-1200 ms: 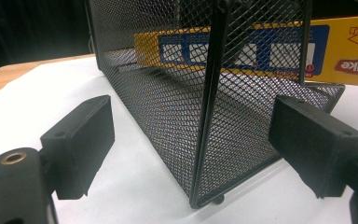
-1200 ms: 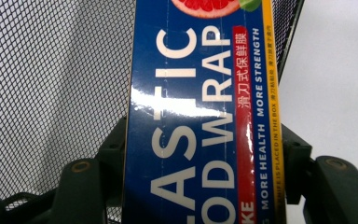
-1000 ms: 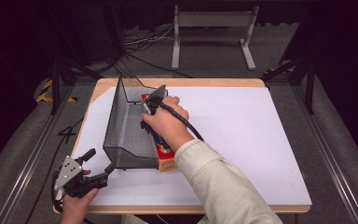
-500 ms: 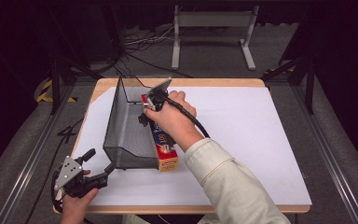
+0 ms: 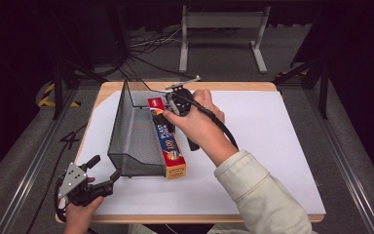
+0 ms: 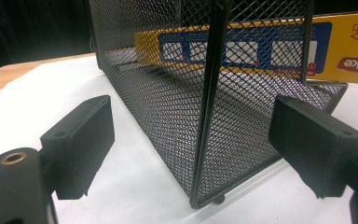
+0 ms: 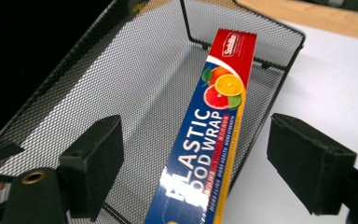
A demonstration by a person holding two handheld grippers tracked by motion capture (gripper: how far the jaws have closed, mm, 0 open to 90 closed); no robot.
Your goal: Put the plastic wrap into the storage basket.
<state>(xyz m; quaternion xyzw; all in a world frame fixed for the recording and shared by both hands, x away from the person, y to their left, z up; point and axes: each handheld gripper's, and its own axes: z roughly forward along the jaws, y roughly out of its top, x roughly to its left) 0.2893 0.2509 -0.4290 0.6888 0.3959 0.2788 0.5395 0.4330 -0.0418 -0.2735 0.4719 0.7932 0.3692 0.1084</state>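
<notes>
The long cardboard box of plastic food wrap [image 5: 168,141], blue and yellow with a red end and fruit pictures, lies along the right edge of the black wire mesh basket [image 5: 131,131]. Its red end points to the far side. Its near end sticks out past the near end of the basket. In the right gripper view the box [image 7: 205,135] leans on the basket's low right wall [image 7: 261,88], partly inside.

The basket has a tall wall on its left and a low wall on its right. It stands on a big white sheet [image 5: 272,146] that covers a light wooden table [image 5: 233,86]. The basket is on the left part of the sheet. The right part is bare. Around the table the floor is grey and the room is dark. Black cables [image 5: 146,46] lie on the floor behind the table, next to a grey metal stand [image 5: 221,29].

The person's right arm, in a cream sleeve [image 5: 258,195], comes from the near side and reaches over the far end of the box. The right hand [image 5: 199,124] holds the right gripper [image 5: 168,105] there. Its jaws are wide apart, one on each side of the box, and they do not touch it.

The left hand [image 5: 78,214] is low at the near left corner of the table. The left gripper [image 5: 104,168] points at the near corner of the basket [image 6: 205,116]. Its jaws are wide apart too and hold nothing.
</notes>
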